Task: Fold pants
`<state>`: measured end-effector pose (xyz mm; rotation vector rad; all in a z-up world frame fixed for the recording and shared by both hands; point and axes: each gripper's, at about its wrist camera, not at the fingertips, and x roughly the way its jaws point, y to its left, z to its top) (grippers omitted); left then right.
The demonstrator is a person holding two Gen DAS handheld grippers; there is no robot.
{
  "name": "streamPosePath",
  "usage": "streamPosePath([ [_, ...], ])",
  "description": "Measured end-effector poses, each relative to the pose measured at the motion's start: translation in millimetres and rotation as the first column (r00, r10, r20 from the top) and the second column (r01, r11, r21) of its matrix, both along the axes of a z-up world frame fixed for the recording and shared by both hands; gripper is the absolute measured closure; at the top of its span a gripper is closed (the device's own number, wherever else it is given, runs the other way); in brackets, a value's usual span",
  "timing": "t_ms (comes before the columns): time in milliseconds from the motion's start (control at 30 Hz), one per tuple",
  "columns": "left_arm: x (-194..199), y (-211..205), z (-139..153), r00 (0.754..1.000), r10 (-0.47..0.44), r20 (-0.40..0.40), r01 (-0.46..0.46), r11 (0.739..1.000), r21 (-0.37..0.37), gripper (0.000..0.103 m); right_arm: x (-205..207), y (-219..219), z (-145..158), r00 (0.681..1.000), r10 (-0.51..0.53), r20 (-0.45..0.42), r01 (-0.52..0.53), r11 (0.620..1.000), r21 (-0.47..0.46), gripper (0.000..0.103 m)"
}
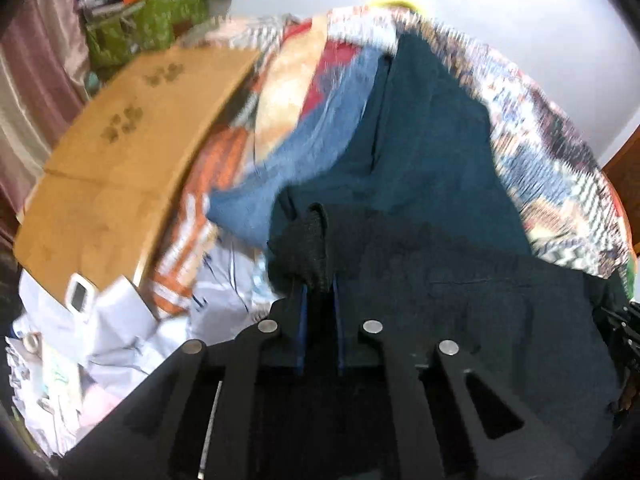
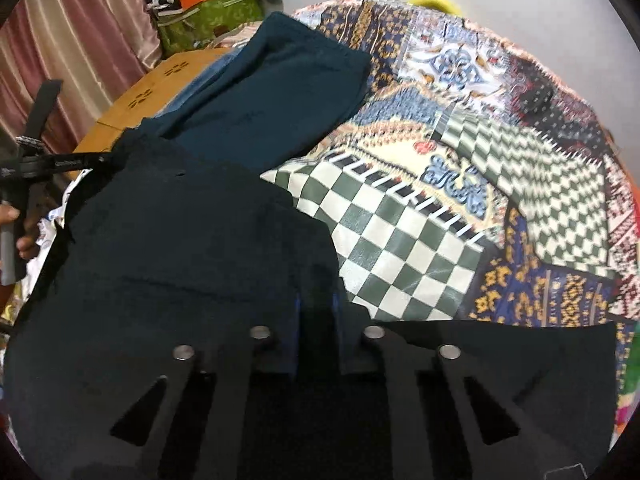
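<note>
Dark teal pants (image 1: 432, 152) lie on a patterned bedspread (image 1: 532, 140), one leg running away from me. My left gripper (image 1: 319, 292) is shut on a bunched edge of the pants (image 1: 300, 244) at the near end and lifts it. In the right wrist view the pants (image 2: 280, 96) stretch to the upper left, with the dark near part (image 2: 180, 248) raised. My right gripper (image 2: 317, 304) is shut on that near edge. The left gripper's handle and the hand holding it (image 2: 24, 208) show at the far left.
A cardboard box (image 1: 120, 160) lies left of the pants. Blue cloth (image 1: 280, 184) lies beside them. White bags and papers (image 1: 120, 340) sit at the near left. A green bag with clutter (image 2: 208, 20) and pink curtains (image 2: 80, 40) stand behind. The bedspread (image 2: 440, 200) extends right.
</note>
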<state>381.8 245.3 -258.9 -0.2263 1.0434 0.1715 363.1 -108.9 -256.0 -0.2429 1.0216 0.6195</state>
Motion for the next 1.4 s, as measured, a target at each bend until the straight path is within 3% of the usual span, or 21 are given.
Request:
streamPosePath([
  [233, -31.4, -5.4, 79.5, 0.989, -0.012, 0.145, 0.009, 1.0, 0.023, 0.094, -3.0, -12.2, 69.7, 0.986, -0.061, 0.157, 0.048, 0.995, 0.084, 0.098],
  [333, -48.9, -7.8, 95.8, 0.986, -0.016, 0.166, 0.013, 1.0, 0.016, 0.094, -14.2, -16.2, 92.1, 0.982, -0.067, 0.179, 0.046, 0.992, 0.121, 0.098],
  [433, -67.8, -14.3, 101.6, 0.986, -0.03, 0.161, 0.027, 0.999, 0.021, 0.094, -33.9, -14.2, 97.2, 0.982, -0.035, 0.187, 0.016, 0.995, 0.099, 0.098],
  [633, -122.6, -24.9, 101.0, 0.987, -0.052, 0.153, 0.051, 0.999, 0.013, 0.094, -84.9, -19.4, 93.8, 0.982, 0.029, 0.188, -0.04, 0.998, 0.056, 0.098],
  [867, -177.8, -17.3, 89.3, 0.994, -0.012, 0.113, 0.014, 1.0, -0.016, 0.094, -138.0, -23.3, 86.1, 0.983, 0.063, 0.174, -0.073, 0.996, 0.05, 0.098],
  [933, -190.2, -11.0, 83.8, 0.995, 0.009, 0.098, -0.006, 1.0, -0.03, 0.094, -147.0, -24.9, 82.1, 0.985, 0.062, 0.158, -0.072, 0.995, 0.063, 0.098],
  [1000, -203.7, -6.9, 77.2, 0.996, 0.026, 0.08, -0.025, 0.999, -0.021, 0.101, -156.5, -25.8, 76.1, 0.988, 0.063, 0.144, -0.074, 0.995, 0.072, 0.097],
  [1300, -248.8, 6.6, 33.1, 0.998, 0.058, -0.018, -0.059, 0.996, -0.062, 0.102, -188.5, -22.8, 45.0, 0.995, 0.054, 0.079, -0.061, 0.995, 0.085, 0.097],
  [1400, -255.7, 4.0, 26.9, 0.998, 0.056, -0.035, -0.057, 0.998, -0.034, 0.102, -196.0, -23.4, 38.6, 0.997, 0.044, 0.07, -0.05, 0.995, 0.087, 0.094],
])
